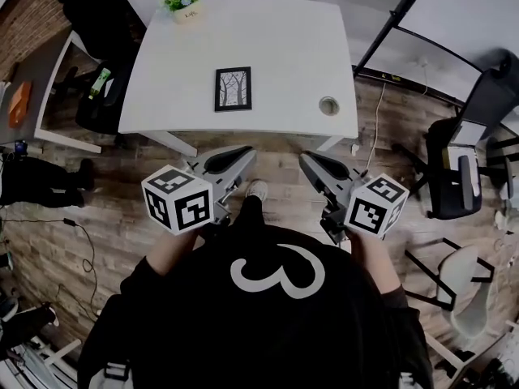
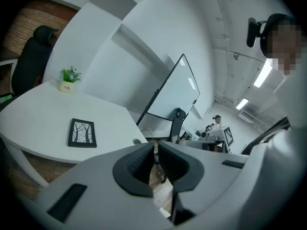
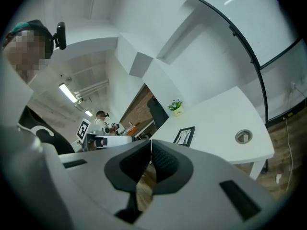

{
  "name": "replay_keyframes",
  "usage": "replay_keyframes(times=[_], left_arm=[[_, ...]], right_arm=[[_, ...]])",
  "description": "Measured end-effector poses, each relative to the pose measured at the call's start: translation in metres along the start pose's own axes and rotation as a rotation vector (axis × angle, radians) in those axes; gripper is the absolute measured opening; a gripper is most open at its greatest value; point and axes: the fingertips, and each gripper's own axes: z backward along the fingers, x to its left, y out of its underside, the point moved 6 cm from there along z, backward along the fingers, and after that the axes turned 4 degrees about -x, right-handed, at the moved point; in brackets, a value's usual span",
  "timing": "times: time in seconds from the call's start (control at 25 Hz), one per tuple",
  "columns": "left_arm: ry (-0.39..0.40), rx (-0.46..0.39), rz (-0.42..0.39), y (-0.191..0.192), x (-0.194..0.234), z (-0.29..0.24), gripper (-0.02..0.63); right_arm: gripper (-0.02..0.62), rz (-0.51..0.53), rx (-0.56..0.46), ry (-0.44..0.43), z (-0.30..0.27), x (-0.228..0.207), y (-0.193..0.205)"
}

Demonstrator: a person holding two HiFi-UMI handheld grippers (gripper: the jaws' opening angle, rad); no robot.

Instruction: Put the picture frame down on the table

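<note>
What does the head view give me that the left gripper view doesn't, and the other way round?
Only the head view: both grippers from above, left gripper and right gripper, held over the wood floor short of the table, plus the person's black top.
Only the left gripper view: its own jaws closed with nothing between them, a whiteboard, ceiling lights and a distant person.
Both: the white table, the picture frame lying flat on it, and the potted plant.

I see table (image 1: 276,47) top mostly open. Obstacles round frame (image 1: 233,88): plant (image 1: 185,2) at 11 o'clock, grommet (image 1: 328,105) at 3. L chair (image 1: 101,108) crowds table's 9 side; R chair (image 1: 456,177) well off at 4. Floor (image 1: 280,164) btwn me & table passable.
</note>
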Motion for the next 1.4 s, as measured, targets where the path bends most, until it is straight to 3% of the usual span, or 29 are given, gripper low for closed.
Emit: replay_keyframes(times=[0.28, 0.44, 1.2, 1.4], left_arm=[[0.065, 0.015, -0.132, 0.032, -0.065, 0.017, 0.023], [0.085, 0.002, -0.147, 0.042, -0.086, 0.024, 0.023], [0.08, -0.02, -0.162, 0.057, -0.111, 0.037, 0.023], [0.081, -0.02, -0.153, 0.061, -0.113, 0.038, 0.023]], right_arm=[[0.023, 0.051, -0.001, -0.117, 0.038, 0.046, 0.016], [0.023, 0.092, -0.008, -0.137, 0.055, 0.061, 0.025], [0.023, 0.241, 0.016, -0.057, 0.091, 0.081, 0.038], [0.023, 0.229, 0.021, -0.054, 0.096, 0.081, 0.044]])
